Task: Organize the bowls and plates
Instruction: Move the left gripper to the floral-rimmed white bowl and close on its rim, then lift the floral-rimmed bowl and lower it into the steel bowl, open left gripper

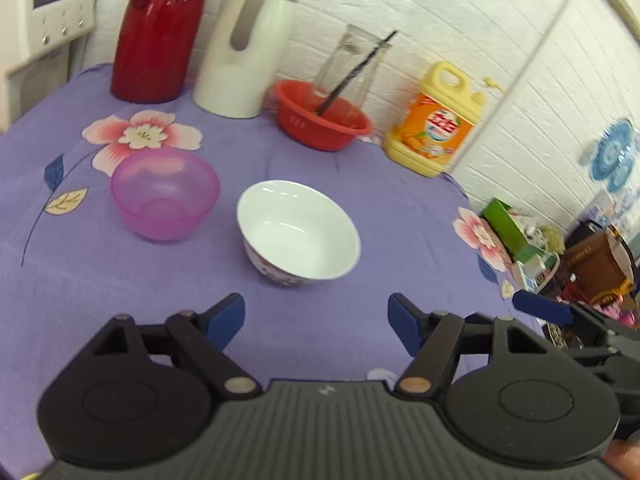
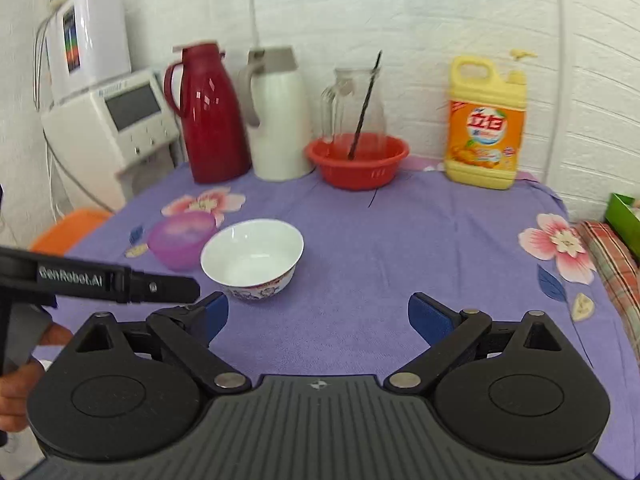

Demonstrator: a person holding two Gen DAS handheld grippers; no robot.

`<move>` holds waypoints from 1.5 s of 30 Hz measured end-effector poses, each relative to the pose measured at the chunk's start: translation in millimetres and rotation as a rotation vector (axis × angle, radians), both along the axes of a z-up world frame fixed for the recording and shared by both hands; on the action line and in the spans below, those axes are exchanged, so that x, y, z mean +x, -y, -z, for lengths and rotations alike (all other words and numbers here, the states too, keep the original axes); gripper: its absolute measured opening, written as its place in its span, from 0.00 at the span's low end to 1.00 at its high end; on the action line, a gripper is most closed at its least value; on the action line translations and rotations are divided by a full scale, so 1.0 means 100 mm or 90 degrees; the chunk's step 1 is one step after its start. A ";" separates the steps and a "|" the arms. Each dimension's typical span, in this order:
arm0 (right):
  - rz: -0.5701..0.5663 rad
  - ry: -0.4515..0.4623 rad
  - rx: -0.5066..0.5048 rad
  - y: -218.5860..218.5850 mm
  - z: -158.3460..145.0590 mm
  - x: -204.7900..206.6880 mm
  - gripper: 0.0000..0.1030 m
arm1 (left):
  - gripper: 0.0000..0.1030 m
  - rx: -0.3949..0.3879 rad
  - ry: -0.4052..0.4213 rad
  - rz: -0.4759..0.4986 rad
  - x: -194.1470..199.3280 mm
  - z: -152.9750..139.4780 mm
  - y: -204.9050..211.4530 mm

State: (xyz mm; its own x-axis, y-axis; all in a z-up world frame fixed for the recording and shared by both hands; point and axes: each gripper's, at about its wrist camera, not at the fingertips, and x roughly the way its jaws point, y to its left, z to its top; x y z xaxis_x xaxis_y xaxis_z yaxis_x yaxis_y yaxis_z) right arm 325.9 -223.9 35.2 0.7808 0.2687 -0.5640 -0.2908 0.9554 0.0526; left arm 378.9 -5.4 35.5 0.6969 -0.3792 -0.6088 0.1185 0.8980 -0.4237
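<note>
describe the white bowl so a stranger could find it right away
On the purple flowered tablecloth, look at the open middle, in front of the jugs along the white wall. Two bowls sit side by side there: the white bowl is opaque china with a floral pattern outside, unlike the translucent purple plastic bowl.

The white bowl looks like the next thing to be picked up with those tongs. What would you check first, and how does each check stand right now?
1. Left tongs open: ok.
2. Right tongs open: ok.
3. White bowl upright and empty: ok.
4. White bowl directly ahead of the left tongs, nothing between: ok.
5. Purple bowl standing apart from the white bowl: ok in the left wrist view; the right wrist view overlaps them.
6. Any plates to sort: cannot tell, none in view.
</note>
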 end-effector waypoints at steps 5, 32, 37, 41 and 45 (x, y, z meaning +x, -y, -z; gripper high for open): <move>-0.025 -0.030 -0.043 -0.21 0.17 0.44 1.00 | 0.69 -0.007 -0.025 -0.048 0.35 0.10 -0.10; -0.149 -0.147 -0.038 -0.75 0.64 1.37 0.86 | 0.22 -0.013 -0.140 -0.082 1.02 0.47 -0.13; -0.146 -0.123 -0.068 -0.79 0.55 1.16 0.77 | 0.14 0.006 -0.113 -0.046 0.86 0.34 -0.02; -0.135 -0.122 -0.067 -0.72 0.47 1.00 0.78 | 0.14 -0.009 -0.110 -0.030 0.68 0.24 0.01; -0.120 -0.126 -0.054 -0.65 0.42 0.82 0.79 | 0.14 -0.014 -0.100 -0.016 0.46 0.15 0.04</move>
State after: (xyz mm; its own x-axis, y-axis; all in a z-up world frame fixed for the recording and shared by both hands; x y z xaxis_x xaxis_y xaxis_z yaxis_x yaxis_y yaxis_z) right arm 407.7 -159.2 -6.6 0.5945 0.3445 -0.7266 -0.4557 0.8888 0.0485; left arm 424.7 -9.7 20.4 0.6024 -0.3782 -0.7030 0.0271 0.8898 -0.4555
